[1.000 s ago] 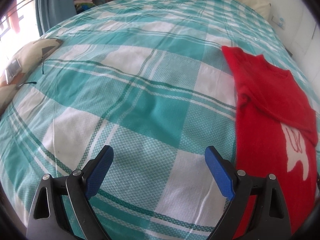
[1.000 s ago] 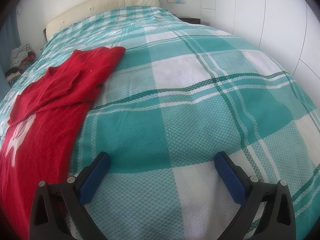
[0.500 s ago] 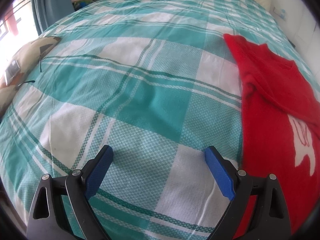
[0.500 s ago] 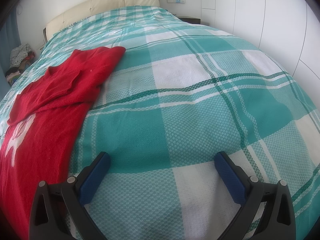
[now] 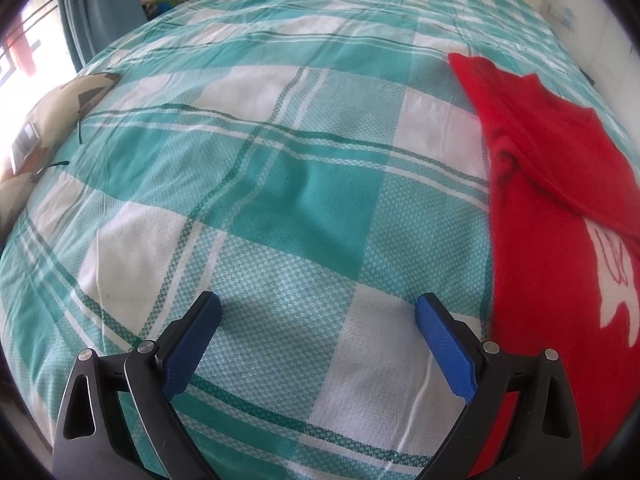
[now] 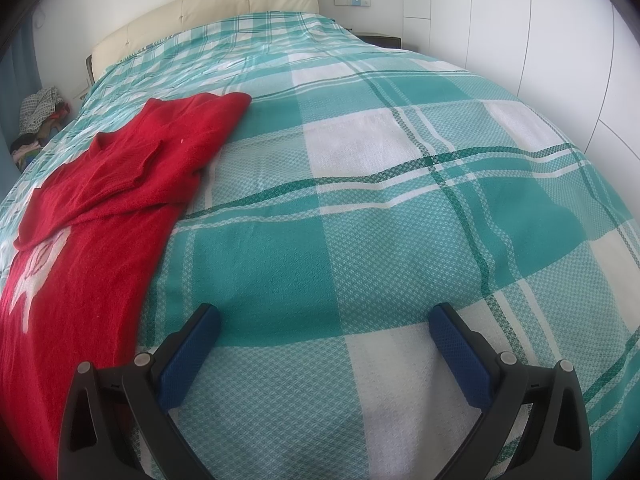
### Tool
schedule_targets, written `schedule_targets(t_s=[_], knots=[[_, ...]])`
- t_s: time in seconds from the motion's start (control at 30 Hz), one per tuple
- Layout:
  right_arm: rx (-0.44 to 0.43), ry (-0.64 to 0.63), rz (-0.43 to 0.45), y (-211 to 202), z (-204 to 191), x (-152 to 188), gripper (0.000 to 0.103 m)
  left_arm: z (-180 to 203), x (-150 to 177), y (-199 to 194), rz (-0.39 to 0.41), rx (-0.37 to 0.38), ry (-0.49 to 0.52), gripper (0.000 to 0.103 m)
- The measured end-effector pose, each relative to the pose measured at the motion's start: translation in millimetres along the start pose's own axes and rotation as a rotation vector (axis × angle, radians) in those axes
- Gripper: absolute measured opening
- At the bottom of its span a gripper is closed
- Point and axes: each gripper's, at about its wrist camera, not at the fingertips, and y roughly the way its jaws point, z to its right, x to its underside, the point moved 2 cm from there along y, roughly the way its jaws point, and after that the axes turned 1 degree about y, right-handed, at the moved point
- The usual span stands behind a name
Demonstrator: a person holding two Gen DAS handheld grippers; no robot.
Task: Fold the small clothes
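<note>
— What's over the left side of the bed (image 5: 280,184)?
— The left tongs (image 5: 318,314), spread wide and holding nothing, above bare teal plaid bedspread (image 6: 400,208).
— And the garment?
— The red sweater (image 5: 560,240) lies flat between both tongs, one sleeve folded across its chest, white motif showing, near the bed's foot edge.
— The right side?
— The right tongs (image 6: 324,322), also spread, empty, just beside the sweater's edge.

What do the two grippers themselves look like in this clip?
The left gripper and right gripper look alike: black plastic arms with triangular cutouts, round silver pivot screws, and flat blue textured pads lining each finger. No cables, labels, hands or sleeves show.
</note>
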Motion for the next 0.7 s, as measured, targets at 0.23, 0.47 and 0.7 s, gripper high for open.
schedule_targets(t_s=[0.23,0.47,0.7], knots=[[0.000,0.000,0.000,0.0,-0.1,0.0,0.103,0.0,-0.4,0.4,-0.002,0.002,-0.005,0.099],[0.000,0.000,0.000,-0.3,-0.2,0.1,0.103,-0.3,-0.2,1.1,-0.003,-0.001,-0.003,0.099],[0.000,0.000,0.000,-0.1,-0.3,0.1,0.103,-0.3,0.0,2.0,-0.005,-0.004,-0.003,0.100]])
